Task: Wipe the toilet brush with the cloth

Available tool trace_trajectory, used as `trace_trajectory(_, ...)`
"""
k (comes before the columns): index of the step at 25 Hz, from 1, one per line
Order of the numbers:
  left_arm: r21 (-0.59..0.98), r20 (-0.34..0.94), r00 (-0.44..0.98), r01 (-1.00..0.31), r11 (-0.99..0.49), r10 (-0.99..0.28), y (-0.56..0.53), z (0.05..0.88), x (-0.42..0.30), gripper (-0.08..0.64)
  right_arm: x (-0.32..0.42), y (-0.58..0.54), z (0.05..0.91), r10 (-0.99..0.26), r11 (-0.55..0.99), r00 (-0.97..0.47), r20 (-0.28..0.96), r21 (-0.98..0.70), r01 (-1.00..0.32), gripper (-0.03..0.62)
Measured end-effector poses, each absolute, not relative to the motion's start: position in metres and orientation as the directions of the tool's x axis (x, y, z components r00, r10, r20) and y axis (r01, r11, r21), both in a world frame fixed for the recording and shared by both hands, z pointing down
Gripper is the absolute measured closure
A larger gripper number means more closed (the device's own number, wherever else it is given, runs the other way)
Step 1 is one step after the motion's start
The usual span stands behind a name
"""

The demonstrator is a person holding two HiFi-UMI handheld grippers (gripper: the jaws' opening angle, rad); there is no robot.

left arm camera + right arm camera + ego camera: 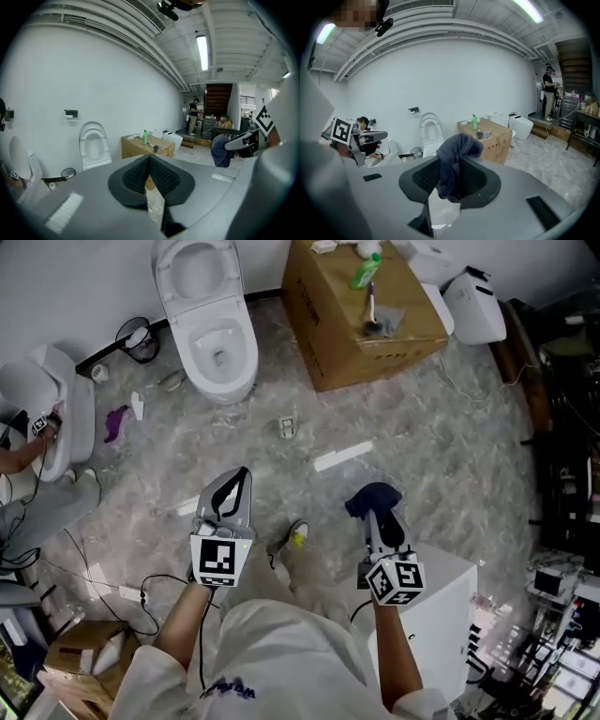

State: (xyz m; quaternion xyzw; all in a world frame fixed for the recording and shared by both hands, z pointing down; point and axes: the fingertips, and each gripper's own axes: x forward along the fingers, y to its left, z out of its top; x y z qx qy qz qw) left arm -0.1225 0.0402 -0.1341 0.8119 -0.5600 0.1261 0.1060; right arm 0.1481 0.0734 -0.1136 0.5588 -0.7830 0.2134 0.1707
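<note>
The toilet brush lies on top of a cardboard box across the room, beside a green bottle; it also shows small in the left gripper view as the brush and in the right gripper view as the brush. My right gripper is shut on a dark blue cloth, which bunches up over its jaws as the cloth. My left gripper is shut with nothing in it, its pads pressed together. Both grippers hang over the marbled floor, well short of the box.
A white toilet with its lid up stands left of the box. More white toilets sit at the far right. A person crouches at the left edge. A white cabinet stands by my right side. Cables and scraps litter the floor.
</note>
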Motion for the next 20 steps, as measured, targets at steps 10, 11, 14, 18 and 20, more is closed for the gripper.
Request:
trace_trajectory(10, 0.004, 0.322, 0.264, -0.961, -0.278, -0.909, 0.007, -0.018, -0.11, 0.558, 0.131, -0.019, 0.031, -0.785, 0.434, -0.385, 0.485, -0.012, -0.901, 0.474)
trace_trajectory(11, -0.011, 0.32, 0.254, -0.962, -0.272, -0.913, 0.0, 0.0, -0.109, 0.558, 0.129, -0.031, 0.054, -0.785, 0.436, -0.389, 0.483, -0.015, -0.9, 0.474)
trace_trajectory(14, -0.024, 0.306, 0.233, -0.967, -0.252, -0.923, -0.026, 0.055, -0.106, 0.558, 0.119, -0.065, 0.116, -0.782, 0.456, -0.405, 0.475, -0.009, -0.89, 0.474)
trace_trajectory(18, -0.004, 0.278, 0.25, -0.965, -0.261, -0.927, -0.056, 0.127, -0.099, 0.558, 0.1, -0.102, 0.177, -0.787, 0.491, -0.436, 0.437, 0.016, -0.871, 0.474)
trace_trajectory(20, 0.021, 0.264, 0.276, -0.96, -0.28, -0.924, -0.07, 0.162, -0.096, 0.558, 0.091, -0.12, 0.201, -0.802, 0.496, -0.443, 0.401, 0.033, -0.868, 0.474)
